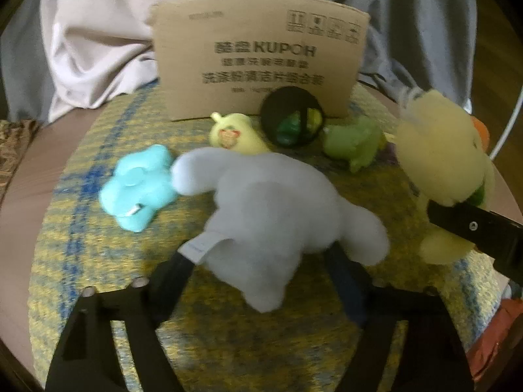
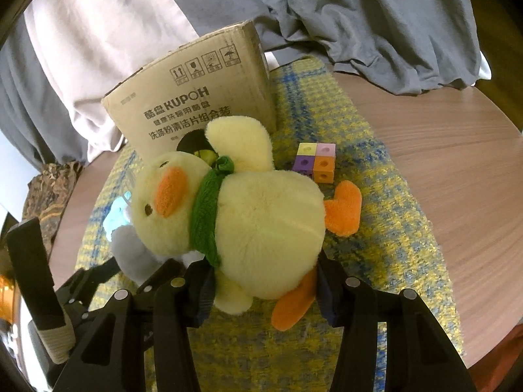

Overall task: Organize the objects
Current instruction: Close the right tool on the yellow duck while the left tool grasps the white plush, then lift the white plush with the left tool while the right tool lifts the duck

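Note:
My left gripper [image 1: 261, 261] is shut on a grey plush toy [image 1: 271, 209] and holds it over the yellow-blue mat [image 1: 98, 261]. My right gripper [image 2: 264, 281] is shut on a yellow duck plush [image 2: 248, 215] with a green scarf and orange feet; the duck also shows in the left wrist view [image 1: 444, 160]. A cardboard box [image 1: 258, 52] with a round hole [image 1: 292, 117] in its front stands at the back of the mat; the box also shows in the right wrist view [image 2: 193, 98]. The grey plush [image 2: 130, 254] shows left of the duck.
On the mat before the box lie a light-blue toy [image 1: 140, 189], a yellow pear-shaped toy [image 1: 235, 134] and a green toy [image 1: 356, 140]. A block of coloured cubes [image 2: 317, 161] sits right of the box. Grey and white cloth [image 2: 359, 16] lies behind the round wooden table [image 2: 441, 163].

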`<action>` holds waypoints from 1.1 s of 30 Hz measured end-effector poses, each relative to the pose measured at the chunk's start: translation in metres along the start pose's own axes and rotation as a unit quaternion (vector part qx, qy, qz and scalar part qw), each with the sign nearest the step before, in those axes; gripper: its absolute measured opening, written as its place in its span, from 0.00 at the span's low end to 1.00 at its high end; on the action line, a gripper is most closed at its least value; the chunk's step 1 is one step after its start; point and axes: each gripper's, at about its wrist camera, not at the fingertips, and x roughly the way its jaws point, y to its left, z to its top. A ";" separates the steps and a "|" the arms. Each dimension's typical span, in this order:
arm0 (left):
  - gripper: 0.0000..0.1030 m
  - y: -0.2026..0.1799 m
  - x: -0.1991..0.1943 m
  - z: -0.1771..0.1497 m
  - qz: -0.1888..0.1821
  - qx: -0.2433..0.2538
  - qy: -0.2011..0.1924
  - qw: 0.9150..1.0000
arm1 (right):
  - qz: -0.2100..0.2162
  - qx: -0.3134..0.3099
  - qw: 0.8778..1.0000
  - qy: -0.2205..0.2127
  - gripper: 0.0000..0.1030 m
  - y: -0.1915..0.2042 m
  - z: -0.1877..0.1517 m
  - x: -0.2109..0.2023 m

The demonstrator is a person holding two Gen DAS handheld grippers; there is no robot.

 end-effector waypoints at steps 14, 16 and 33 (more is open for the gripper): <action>0.49 0.002 -0.017 -0.002 0.002 -0.006 -0.014 1.000 | 0.005 -0.002 1.000 -0.004 0.49 0.005 0.003 -0.010; 0.49 0.002 -0.022 -0.002 0.002 -0.007 -0.018 1.000 | 0.006 -0.003 1.000 -0.007 0.49 0.005 0.003 -0.013; 0.46 0.007 -0.063 0.005 0.012 -0.014 -0.060 0.998 | 0.014 -0.028 0.999 -0.041 0.49 0.023 0.011 -0.039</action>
